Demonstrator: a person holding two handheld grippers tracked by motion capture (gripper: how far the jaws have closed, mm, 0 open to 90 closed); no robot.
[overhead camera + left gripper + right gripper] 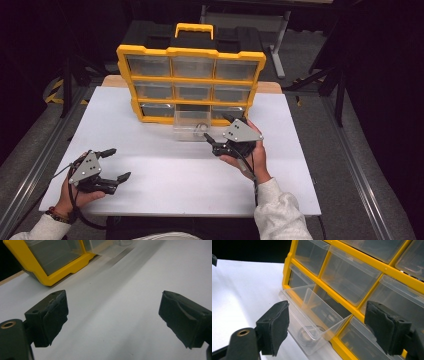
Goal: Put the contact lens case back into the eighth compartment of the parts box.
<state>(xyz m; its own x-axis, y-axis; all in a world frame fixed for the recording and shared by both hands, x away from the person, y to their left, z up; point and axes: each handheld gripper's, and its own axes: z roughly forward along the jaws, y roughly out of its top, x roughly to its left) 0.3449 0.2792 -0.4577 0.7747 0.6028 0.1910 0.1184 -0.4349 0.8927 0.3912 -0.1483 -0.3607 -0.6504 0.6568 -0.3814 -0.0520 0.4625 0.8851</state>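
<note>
Two grippers gaping, empty | right gripper [220, 129] facing clear plastic drawer [317, 315] | left gripper [116, 164] over table

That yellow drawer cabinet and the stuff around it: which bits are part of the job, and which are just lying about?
Part of the job:
- pulled-out clear drawer
- round metal piece inside it
- yellow cabinet
- right gripper, open by the drawer

Just there:
- left gripper, open over bare table
- shut drawers
</note>
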